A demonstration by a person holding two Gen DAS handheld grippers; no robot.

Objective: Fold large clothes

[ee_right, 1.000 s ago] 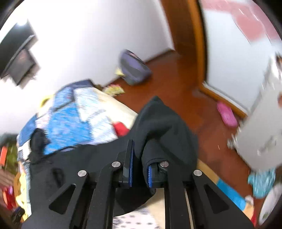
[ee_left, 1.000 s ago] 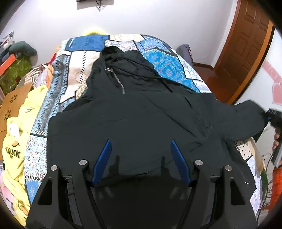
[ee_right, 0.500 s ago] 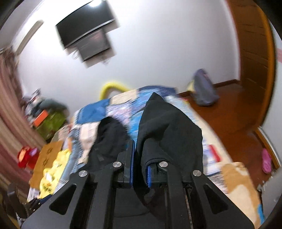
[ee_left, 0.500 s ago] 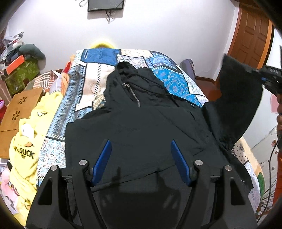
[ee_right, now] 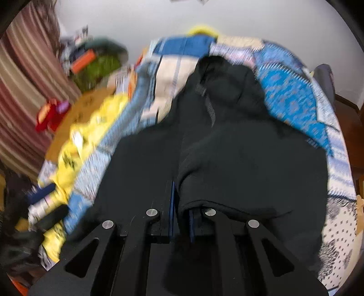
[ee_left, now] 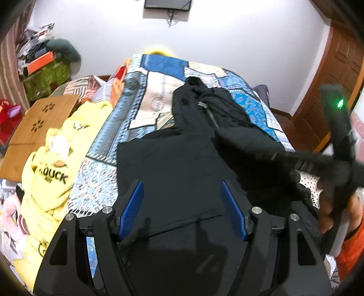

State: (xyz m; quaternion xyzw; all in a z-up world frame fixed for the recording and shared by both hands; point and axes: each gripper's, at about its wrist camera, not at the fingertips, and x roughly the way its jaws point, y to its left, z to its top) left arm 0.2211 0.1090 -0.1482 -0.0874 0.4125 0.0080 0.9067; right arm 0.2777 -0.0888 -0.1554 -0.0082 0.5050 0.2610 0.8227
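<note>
left gripper (ee_left: 182, 209) open over black hoodie (ee_left: 182, 159); only right cam shows right gripper (ee_right: 180, 205) clamping its sleeve (ee_right: 227, 159); left cam shows tv (ee_left: 168, 4)

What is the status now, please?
Left claw open over black hoodie. Right claw shut on its sleeve. Hoodie lies on quilt; yellow clothes beside, not in the way.
</note>
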